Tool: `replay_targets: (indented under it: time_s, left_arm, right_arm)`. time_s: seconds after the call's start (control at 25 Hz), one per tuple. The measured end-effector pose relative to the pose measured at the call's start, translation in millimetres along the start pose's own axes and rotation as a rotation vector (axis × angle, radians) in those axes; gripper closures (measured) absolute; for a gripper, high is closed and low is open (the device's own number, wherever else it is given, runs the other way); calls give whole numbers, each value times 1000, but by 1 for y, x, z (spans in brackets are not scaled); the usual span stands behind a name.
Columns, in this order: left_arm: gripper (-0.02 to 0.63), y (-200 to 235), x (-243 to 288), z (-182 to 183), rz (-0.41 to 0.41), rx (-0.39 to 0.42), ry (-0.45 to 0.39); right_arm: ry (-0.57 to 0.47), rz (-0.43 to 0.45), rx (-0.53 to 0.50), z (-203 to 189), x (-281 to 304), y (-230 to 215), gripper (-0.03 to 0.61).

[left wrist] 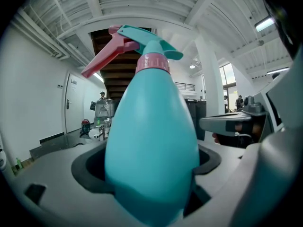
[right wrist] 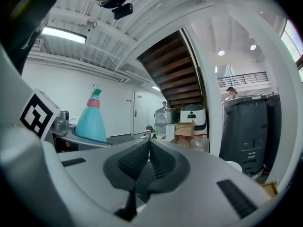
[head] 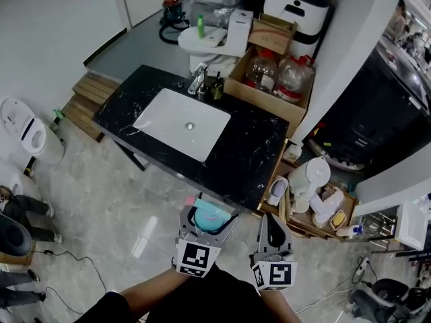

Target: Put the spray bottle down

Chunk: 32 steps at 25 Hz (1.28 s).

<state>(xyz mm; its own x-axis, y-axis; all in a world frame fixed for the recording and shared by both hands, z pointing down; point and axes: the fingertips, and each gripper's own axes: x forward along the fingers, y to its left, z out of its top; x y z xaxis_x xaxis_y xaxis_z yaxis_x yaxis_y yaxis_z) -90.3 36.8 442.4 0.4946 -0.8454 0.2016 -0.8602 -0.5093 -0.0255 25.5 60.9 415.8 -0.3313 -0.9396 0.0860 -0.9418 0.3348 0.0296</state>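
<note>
Your left gripper point(head: 207, 222) pinches the bottle point(left wrist: 151, 141) upright by its body, near the counter point(head: 252, 159), ready for setting down. Your right gripper point(head: 273, 229) hangs empty, jaws pressed together.

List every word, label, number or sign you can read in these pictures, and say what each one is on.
No text can be read in any view.
spray bottle: plain teal, no label shows.
left gripper and right gripper: only black-and-white square markers, no letters or numbers.
water jugs: any label is too small to read.
</note>
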Motion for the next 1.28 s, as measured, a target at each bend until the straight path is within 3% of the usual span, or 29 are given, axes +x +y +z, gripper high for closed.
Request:
replay_targets:
  time_s: [0.28, 0.56, 1.0, 1.28]
  left_arm:
    - [153, 34, 48, 2, -63, -10, 15]
    - [153, 54, 91, 1, -139, 8, 18]
    - [153, 52, 152, 6, -139, -7, 2]
    - [153, 34, 202, 12, -129, 32, -2]
  right_arm:
    - [71, -39, 12, -10, 57, -7, 563]
    - [72, -84, 18, -8, 93, -16, 563]
    - [70, -114, 31, -8, 124, -55, 563]
    - [22, -85, 31, -2, 154, -99, 563]
